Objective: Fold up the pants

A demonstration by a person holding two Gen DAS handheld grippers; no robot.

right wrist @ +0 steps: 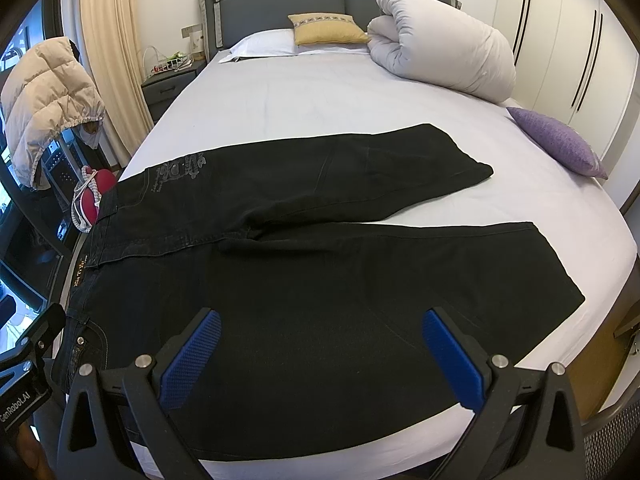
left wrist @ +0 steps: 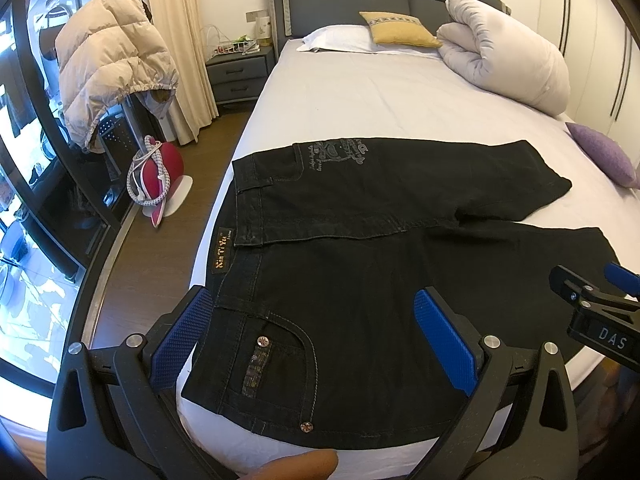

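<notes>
Black jeans [left wrist: 360, 240] lie spread flat across the near end of the bed, waistband to the left, both legs running right and splayed apart; they also show in the right wrist view [right wrist: 320, 264]. My left gripper [left wrist: 316, 332] is open and empty, hovering over the near waistband and front pocket. My right gripper [right wrist: 320, 344] is open and empty, over the thigh of the near leg. The right gripper also shows at the right edge of the left wrist view [left wrist: 600, 304].
The bed [left wrist: 360, 92] has a white sheet. A rolled duvet [left wrist: 508, 48], pillows [left wrist: 400, 28] and a purple cushion [right wrist: 560, 140] lie at the far and right sides. Left of the bed are a nightstand [left wrist: 240, 76], a jacket on a stand [left wrist: 108, 64] and a red iron [left wrist: 160, 176].
</notes>
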